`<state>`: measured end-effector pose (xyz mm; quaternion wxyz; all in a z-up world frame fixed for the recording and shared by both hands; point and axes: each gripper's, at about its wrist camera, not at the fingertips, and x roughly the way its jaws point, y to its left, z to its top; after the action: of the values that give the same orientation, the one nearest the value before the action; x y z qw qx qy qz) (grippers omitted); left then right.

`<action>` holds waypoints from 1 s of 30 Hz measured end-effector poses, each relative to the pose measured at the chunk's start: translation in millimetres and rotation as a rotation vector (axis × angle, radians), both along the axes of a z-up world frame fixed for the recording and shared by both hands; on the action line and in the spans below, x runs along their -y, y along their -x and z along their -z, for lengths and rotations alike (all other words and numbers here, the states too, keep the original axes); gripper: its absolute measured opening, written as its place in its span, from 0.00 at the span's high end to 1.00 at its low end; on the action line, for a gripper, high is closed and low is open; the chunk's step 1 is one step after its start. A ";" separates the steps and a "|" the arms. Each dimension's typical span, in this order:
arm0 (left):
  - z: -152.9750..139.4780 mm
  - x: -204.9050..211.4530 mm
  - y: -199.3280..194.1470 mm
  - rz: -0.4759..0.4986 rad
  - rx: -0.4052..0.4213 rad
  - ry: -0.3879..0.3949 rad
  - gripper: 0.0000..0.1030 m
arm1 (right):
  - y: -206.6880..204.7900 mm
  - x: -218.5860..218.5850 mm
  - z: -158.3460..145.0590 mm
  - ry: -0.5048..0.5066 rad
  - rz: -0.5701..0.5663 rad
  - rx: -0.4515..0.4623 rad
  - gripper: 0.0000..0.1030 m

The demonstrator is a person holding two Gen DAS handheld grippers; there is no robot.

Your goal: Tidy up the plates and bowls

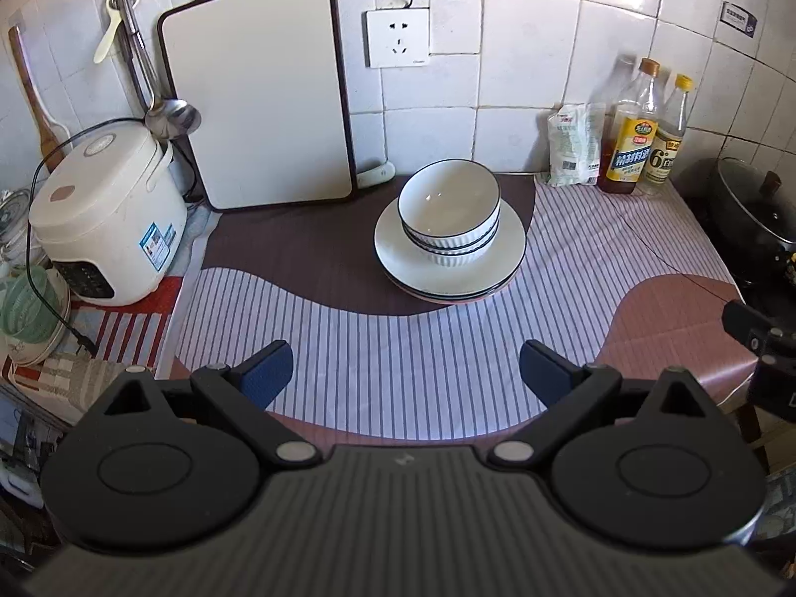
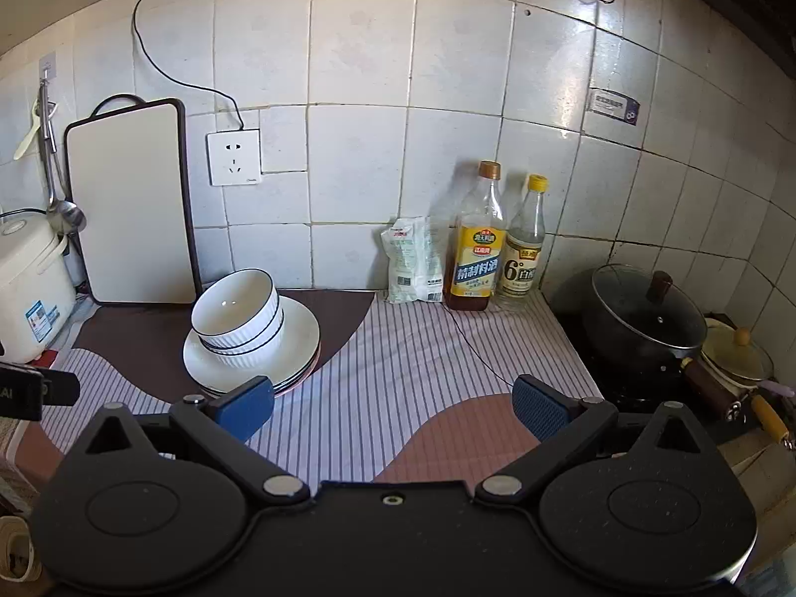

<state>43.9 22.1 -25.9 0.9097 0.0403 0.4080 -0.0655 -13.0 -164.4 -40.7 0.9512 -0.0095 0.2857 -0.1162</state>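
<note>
White ribbed bowls with dark rims [image 1: 448, 214] [image 2: 239, 316] are nested one inside another on a stack of white plates [image 1: 398, 248] [image 2: 303, 333], which rests on the counter mat near the back wall. In the left wrist view my left gripper [image 1: 405, 373] hovers over the striped mat in front of the stack, jaws wide open and empty. My right gripper [image 2: 393, 405] is also open with nothing between its blue pads; the stack lies ahead and to its left, just beyond the left fingertip [image 2: 246, 405].
A white cutting board [image 1: 258, 94] leans on the tiled wall beside a rice cooker [image 1: 104, 219]. Bottles [image 1: 632, 134] and a packet [image 1: 572, 149] stand at the back right. A lidded black pot [image 2: 646, 328] sits on the stove right of the mat. A ladle [image 1: 171, 114] hangs at left.
</note>
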 end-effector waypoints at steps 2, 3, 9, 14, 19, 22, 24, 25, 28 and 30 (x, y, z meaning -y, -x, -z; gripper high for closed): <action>1.1 0.9 2.3 0.001 0.011 -0.004 0.04 | 2.0 1.1 1.5 -0.002 0.006 0.007 0.00; 1.9 0.6 3.3 0.003 0.017 -0.001 0.04 | 3.4 1.7 1.7 -0.004 0.010 0.013 0.00; 7.8 -1.2 9.5 0.004 0.045 0.004 0.04 | 12.8 2.0 1.5 -0.009 0.005 0.040 0.00; 12.5 -0.1 18.7 0.008 0.082 -0.014 0.04 | 20.4 -0.5 0.6 -0.006 -0.010 0.068 0.00; 18.5 -1.0 26.7 0.009 0.115 0.006 0.04 | 29.1 -2.7 -1.1 0.005 -0.014 0.112 0.00; 22.5 -1.5 30.3 0.002 0.127 0.003 0.04 | 32.6 -1.0 -1.5 -0.001 -0.012 0.126 0.00; 24.9 -1.0 32.5 0.008 0.132 0.004 0.04 | 32.7 0.4 0.1 -0.004 -0.009 0.124 0.00; 25.9 -1.0 33.4 0.008 0.136 0.003 0.04 | 33.2 1.0 1.3 -0.007 -0.009 0.123 0.00; 28.9 -1.1 34.4 0.000 0.141 0.002 0.04 | 34.2 0.8 4.0 -0.016 -0.011 0.122 0.00; 29.7 -1.7 34.6 -0.002 0.146 0.008 0.04 | 33.6 -0.1 5.9 -0.015 -0.008 0.119 0.00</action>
<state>9.3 23.8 -55.6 0.9372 0.0409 0.3405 -0.0632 -46.7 -164.3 -46.7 0.9670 0.0035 0.2295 -0.1105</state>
